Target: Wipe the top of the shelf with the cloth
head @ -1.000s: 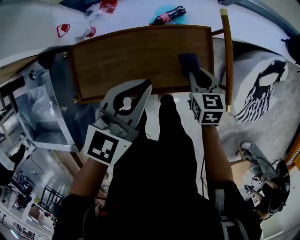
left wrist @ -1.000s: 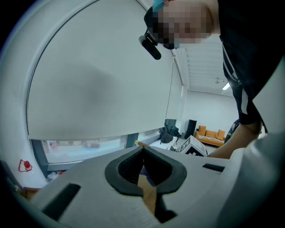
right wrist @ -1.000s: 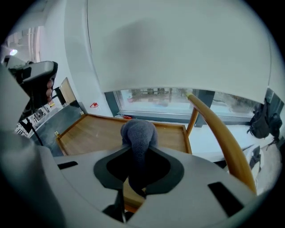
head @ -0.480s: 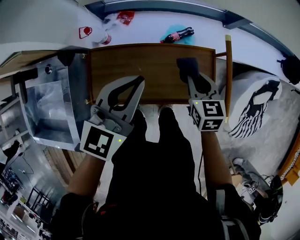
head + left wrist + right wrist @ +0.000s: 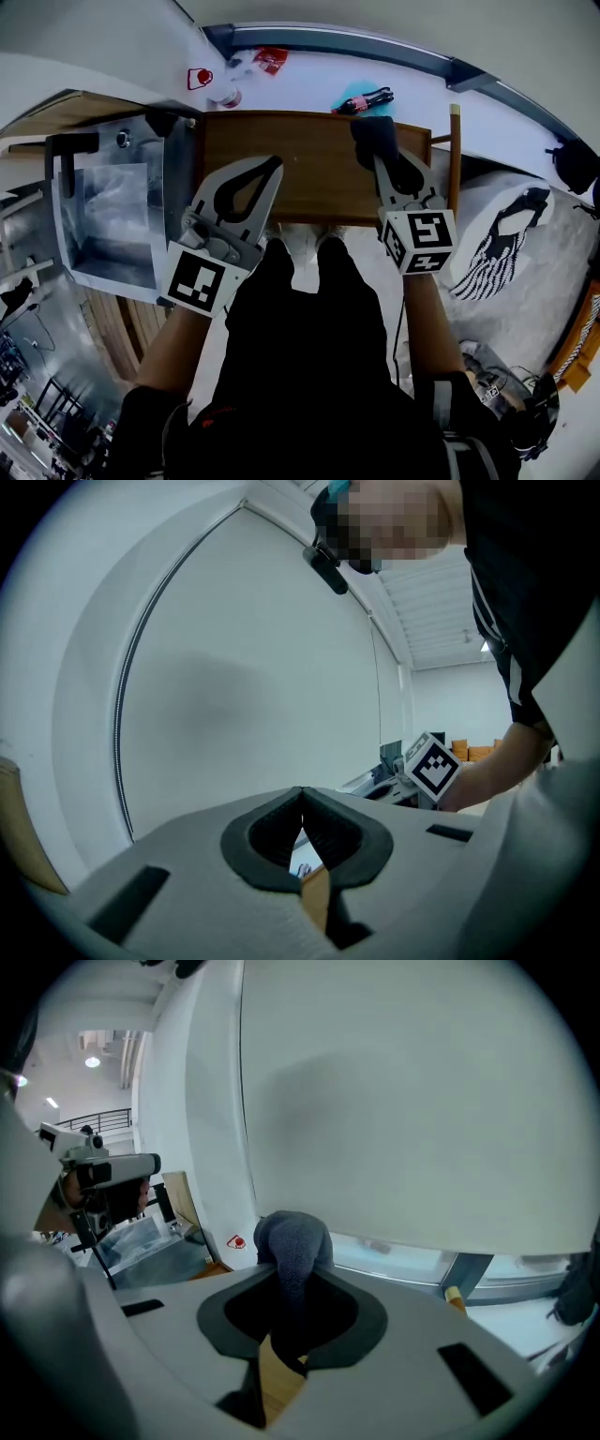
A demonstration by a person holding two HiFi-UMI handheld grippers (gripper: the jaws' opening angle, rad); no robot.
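Wiping looks under way but, by my judgement, far from finished. You hold the cloth [image 5: 372, 133] in the right gripper [image 5: 382, 161], and it appears to rest on the shelf top [image 5: 300, 173] at its far right corner. The wood shows no mark that tells wiped from unwiped, so I take the middle and the left end as yet to be covered. The left gripper [image 5: 272, 164] hovers over the near edge, left of the middle, and plays no part.

Only the head view gives you the cloth's place on the shelf. Only the right gripper view shows the jaws clamped on a fold of the grey cloth, which bulges out beyond them. The left gripper view shows its jaws closed tip to tip with nothing between.
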